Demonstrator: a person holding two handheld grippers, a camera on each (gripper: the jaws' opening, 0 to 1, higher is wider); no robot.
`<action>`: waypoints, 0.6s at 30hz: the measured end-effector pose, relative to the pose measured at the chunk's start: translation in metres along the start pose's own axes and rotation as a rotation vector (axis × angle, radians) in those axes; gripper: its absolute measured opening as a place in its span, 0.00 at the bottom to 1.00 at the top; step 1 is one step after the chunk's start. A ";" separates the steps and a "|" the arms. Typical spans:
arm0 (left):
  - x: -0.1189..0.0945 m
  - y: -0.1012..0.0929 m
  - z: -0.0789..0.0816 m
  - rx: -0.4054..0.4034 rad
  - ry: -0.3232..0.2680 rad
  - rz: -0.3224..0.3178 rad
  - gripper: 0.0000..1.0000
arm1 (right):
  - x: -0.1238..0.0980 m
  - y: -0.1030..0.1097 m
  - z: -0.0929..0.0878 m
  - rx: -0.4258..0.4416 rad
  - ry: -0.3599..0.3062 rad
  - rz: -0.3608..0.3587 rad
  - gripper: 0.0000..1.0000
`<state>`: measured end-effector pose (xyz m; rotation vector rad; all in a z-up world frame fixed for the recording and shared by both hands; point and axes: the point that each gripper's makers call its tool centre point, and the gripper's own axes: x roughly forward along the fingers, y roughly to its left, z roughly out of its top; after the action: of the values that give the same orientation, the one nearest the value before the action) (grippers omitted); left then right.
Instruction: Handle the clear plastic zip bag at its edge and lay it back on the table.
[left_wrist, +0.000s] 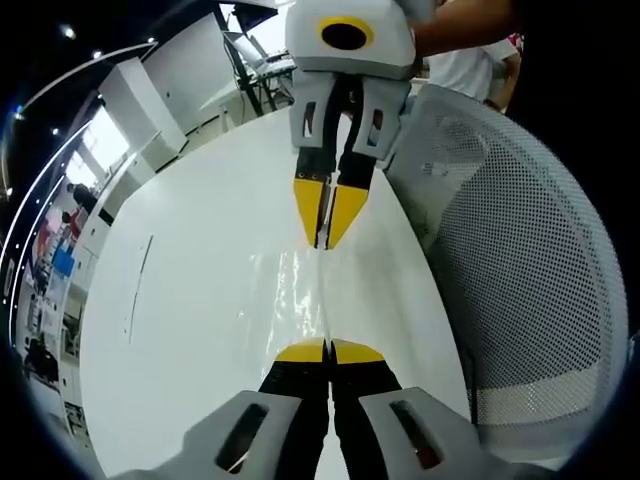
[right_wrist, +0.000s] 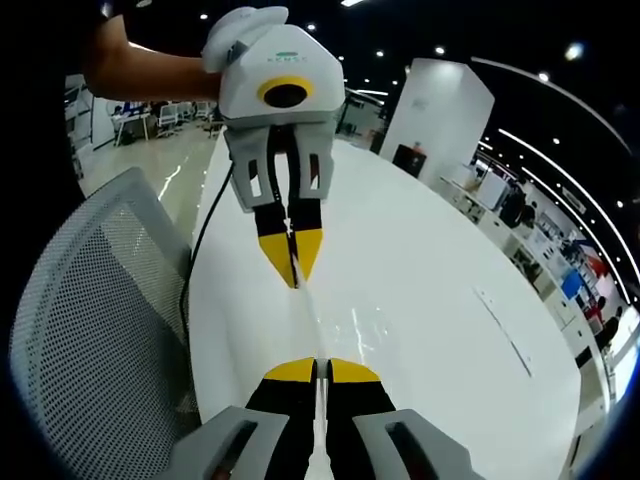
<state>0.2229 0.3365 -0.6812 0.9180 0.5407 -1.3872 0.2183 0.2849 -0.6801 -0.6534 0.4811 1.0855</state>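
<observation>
The clear plastic zip bag (left_wrist: 290, 295) hangs stretched between my two grippers above the white table (left_wrist: 170, 330). My left gripper (left_wrist: 328, 350) is shut on the bag's near edge. My right gripper (left_wrist: 325, 228) comes in from the top, yellow tips shut on the far edge. In the right gripper view the bag (right_wrist: 311, 322) shows nearly edge-on as a thin glossy strip. There my right gripper (right_wrist: 320, 368) is shut on one end, and the left gripper (right_wrist: 292, 262) is shut on the other. A person's hand (right_wrist: 150, 72) holds the left gripper.
A white mesh chair (left_wrist: 520, 260) stands against the table's edge, close beside the grippers, and appears as the chair (right_wrist: 90, 320) in the right gripper view. A black cable (right_wrist: 200, 250) runs down between chair and table (right_wrist: 430, 330). A thin dark line (left_wrist: 140, 285) marks the tabletop.
</observation>
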 end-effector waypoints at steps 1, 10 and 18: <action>0.000 0.000 0.000 0.000 0.000 0.000 0.00 | 0.000 0.000 0.000 0.000 0.000 0.000 0.00; -0.001 -0.001 -0.002 -0.003 0.001 -0.002 0.00 | -0.001 0.002 0.001 0.001 0.003 -0.001 0.00; -0.001 -0.001 -0.002 -0.007 0.000 -0.004 0.00 | -0.001 0.002 0.000 0.006 0.005 -0.002 0.00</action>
<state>0.2221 0.3389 -0.6822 0.9119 0.5472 -1.3881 0.2157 0.2844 -0.6800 -0.6509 0.4876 1.0807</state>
